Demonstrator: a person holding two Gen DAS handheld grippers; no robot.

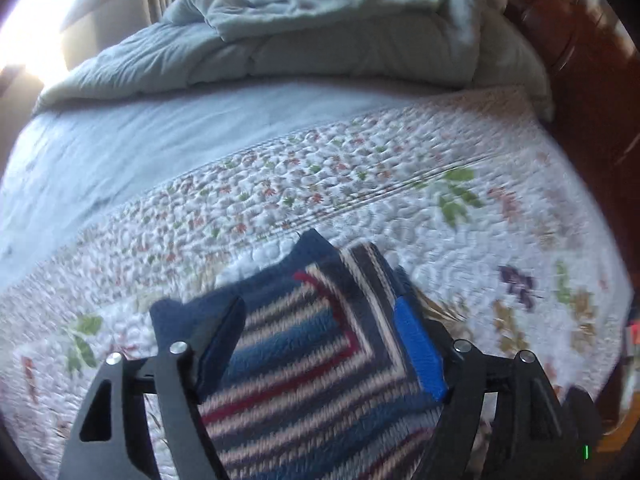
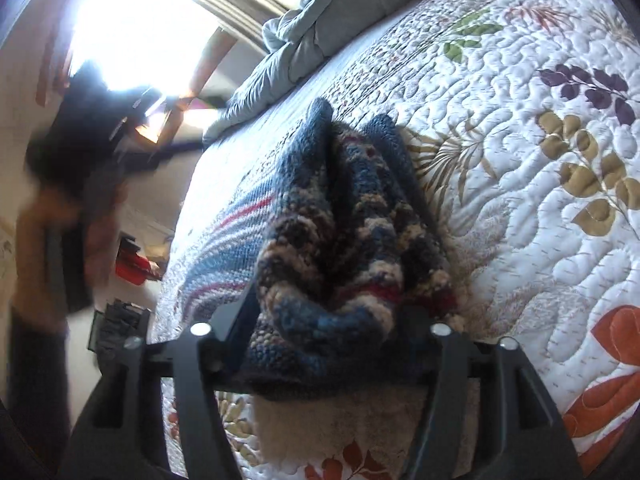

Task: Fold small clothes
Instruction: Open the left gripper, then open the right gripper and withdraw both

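A small knitted garment (image 1: 320, 344) with blue, white and red stripes lies on the floral quilt (image 1: 360, 184) of a bed. My left gripper (image 1: 320, 320) is open, its fingers spread to either side of the garment, the blue pad (image 1: 418, 348) against its right edge. In the right wrist view the same garment (image 2: 344, 224) is bunched up between the fingers of my right gripper (image 2: 324, 304), which is shut on it and holds it just above the quilt (image 2: 520, 160).
A rumpled pale blue duvet (image 1: 320, 40) is piled at the far end of the bed. A dark wooden headboard (image 1: 592, 80) runs along the right. A bright window (image 2: 132, 28) and the bed's left edge with floor clutter (image 2: 132, 268) show in the right wrist view.
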